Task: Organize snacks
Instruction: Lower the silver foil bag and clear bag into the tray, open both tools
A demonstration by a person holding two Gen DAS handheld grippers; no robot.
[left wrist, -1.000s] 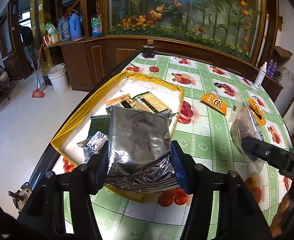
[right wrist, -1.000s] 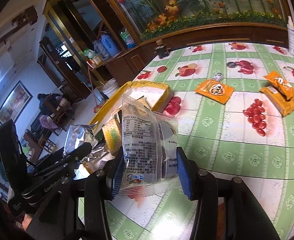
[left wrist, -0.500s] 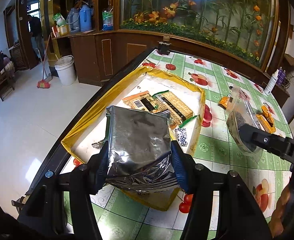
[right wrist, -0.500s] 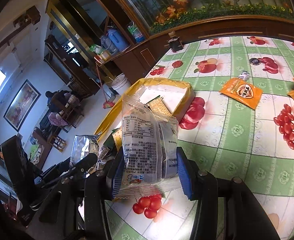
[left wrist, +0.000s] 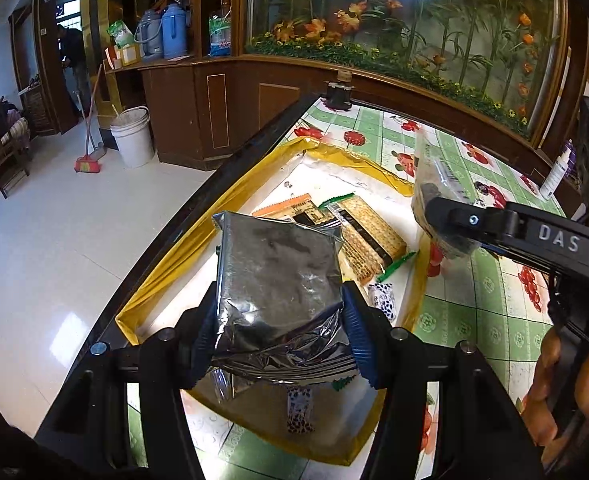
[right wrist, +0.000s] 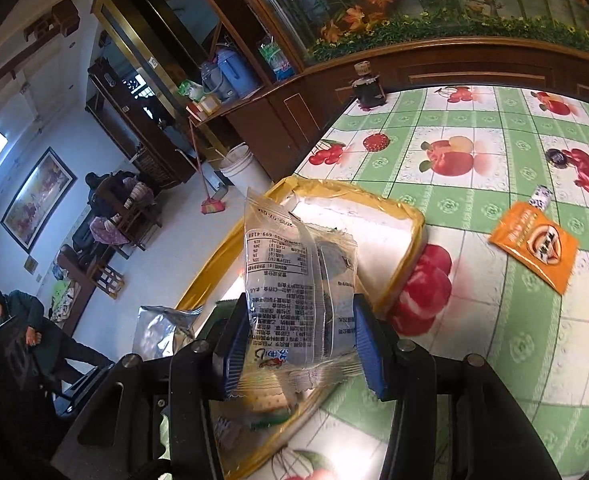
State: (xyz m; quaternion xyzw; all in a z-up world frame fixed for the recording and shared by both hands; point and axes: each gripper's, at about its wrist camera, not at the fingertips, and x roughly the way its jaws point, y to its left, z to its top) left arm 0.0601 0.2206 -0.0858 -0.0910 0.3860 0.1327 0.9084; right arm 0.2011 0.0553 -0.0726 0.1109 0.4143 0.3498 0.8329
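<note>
Silver packet (left wrist: pixel 278 276): a crinkled foil snack bag, upright, pinched by its lower sides between the blue pads of the left gripper (left wrist: pixel 280 344); it hangs over the near half of the tray.
Clear packet (right wrist: pixel 298 300): a see-through bag with printed text upside down and dark pieces inside, pinched between the blue pads of the right gripper (right wrist: pixel 298 350); in the left view it sits at about 2 o'clock from the silver packet, over the tray's right rim.
Tray (left wrist: pixel 166 264): a shallow box with yellow walls and a white floor, lying at the table's left edge.
In the tray: cracker packs (left wrist: pixel 358 232) at 1 o'clock from the silver packet, and a small spotted sweet (left wrist: pixel 382 300) at its 3 o'clock.
Orange packet (right wrist: pixel 534 246): flat on the table, at 2 o'clock from the clear packet, well apart from the tray.
Table (right wrist: pixel 474 160): covered by a green checked cloth with fruit prints.
Hand (left wrist: pixel 562 396): fingers wrapped around the right gripper's handle, at the lower right of the left view.
Bucket (left wrist: pixel 132 136): white, on the floor at 11 o'clock, beside a broom.
</note>
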